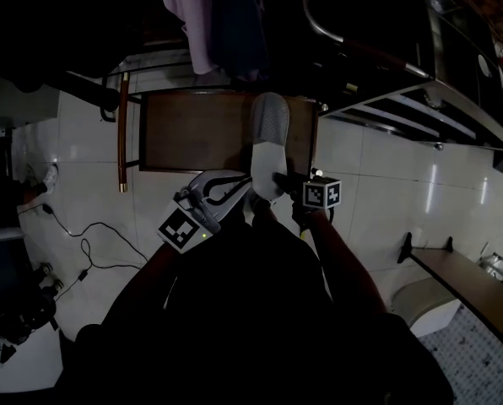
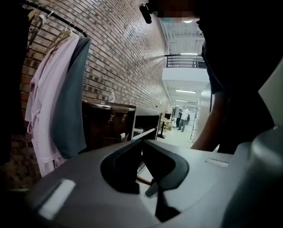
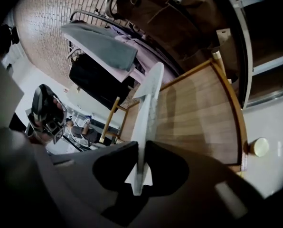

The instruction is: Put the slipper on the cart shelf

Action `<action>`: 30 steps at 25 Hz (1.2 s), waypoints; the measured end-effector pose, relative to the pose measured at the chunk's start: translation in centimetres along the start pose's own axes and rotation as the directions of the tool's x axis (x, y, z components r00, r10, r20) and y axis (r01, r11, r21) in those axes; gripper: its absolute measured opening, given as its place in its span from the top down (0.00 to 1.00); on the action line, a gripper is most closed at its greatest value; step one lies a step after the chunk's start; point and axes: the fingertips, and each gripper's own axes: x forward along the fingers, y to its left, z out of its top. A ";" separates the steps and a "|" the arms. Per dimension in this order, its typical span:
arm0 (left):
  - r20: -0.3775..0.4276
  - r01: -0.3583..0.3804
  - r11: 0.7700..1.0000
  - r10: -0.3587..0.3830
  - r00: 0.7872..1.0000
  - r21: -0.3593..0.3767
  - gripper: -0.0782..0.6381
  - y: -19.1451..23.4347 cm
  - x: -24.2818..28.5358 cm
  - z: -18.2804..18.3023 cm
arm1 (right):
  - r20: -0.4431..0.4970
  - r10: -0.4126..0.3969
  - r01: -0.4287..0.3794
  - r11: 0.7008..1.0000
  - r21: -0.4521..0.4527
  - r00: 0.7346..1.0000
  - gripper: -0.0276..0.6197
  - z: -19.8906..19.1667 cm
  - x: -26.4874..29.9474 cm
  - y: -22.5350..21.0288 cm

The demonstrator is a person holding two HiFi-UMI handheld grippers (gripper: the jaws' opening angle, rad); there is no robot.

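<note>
Right gripper (image 3: 139, 151): clamped on the heel end of the slipper (image 3: 149, 103), whose sole we see edge-on.
Left gripper (image 2: 142, 144): jaws together with nothing in them, just left of the slipper's heel.
Slipper: lengthwise over the cart shelf (image 1: 192, 133) near its right edge, toe by the far edge, heel overhanging the near edge (we cannot tell whether the toe touches the wood).
Open room: bare wood from the slipper to the shelf's left edge.
Beyond: hanging clothes (image 1: 209, 15) crowd the far edge, and we see white floor tiles (image 1: 378, 167) on either side.
</note>
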 end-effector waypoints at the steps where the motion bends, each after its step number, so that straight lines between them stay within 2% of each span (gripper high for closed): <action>1: 0.007 0.006 1.000 -0.006 1.000 0.009 0.87 -0.1 0.1 0.4 | 0.020 0.009 -0.009 1.000 0.000 1.000 0.86 0.3 -0.6 0.7; 5: 0.030 0.021 0.999 -0.023 0.999 0.037 0.87 -0.2 0.5 1.9 | 0.096 0.047 -0.045 0.999 -0.031 0.994 0.86 1.7 -3.2 4.0; 9: 0.050 0.018 0.998 -0.021 0.999 0.059 0.87 0.0 0.9 3.7 | 0.186 0.081 -0.063 0.993 -0.103 0.979 0.86 4.1 -6.4 7.3; 14: 0.083 0.006 0.994 -0.014 0.996 0.106 0.87 0.4 1.0 6.1 | 0.294 0.132 -0.072 0.976 -0.207 0.947 0.86 8.5 -10.1 12.2; 17: 0.090 -0.001 0.995 -0.008 0.996 0.102 0.87 0.4 1.0 7.1 | 0.338 0.171 -0.076 0.958 -0.278 0.926 0.86 10.9 -12.2 15.3; 22: 0.120 -0.009 0.992 -0.006 0.993 0.129 0.87 1.0 1.5 9.5 | 0.396 0.251 -0.078 0.912 -0.403 0.883 0.86 15.1 -15.0 20.2; 26: 0.170 -0.014 0.992 -0.007 0.985 0.124 0.87 1.8 1.8 12.0 | 0.461 0.272 -0.003 0.864 -0.503 0.845 0.86 18.3 -17.4 23.8; 30: 0.209 -0.029 0.991 0.001 0.978 0.132 0.87 2.9 1.9 14.8 | 0.530 0.304 0.095 0.795 -0.599 0.791 0.86 21.3 -19.4 26.8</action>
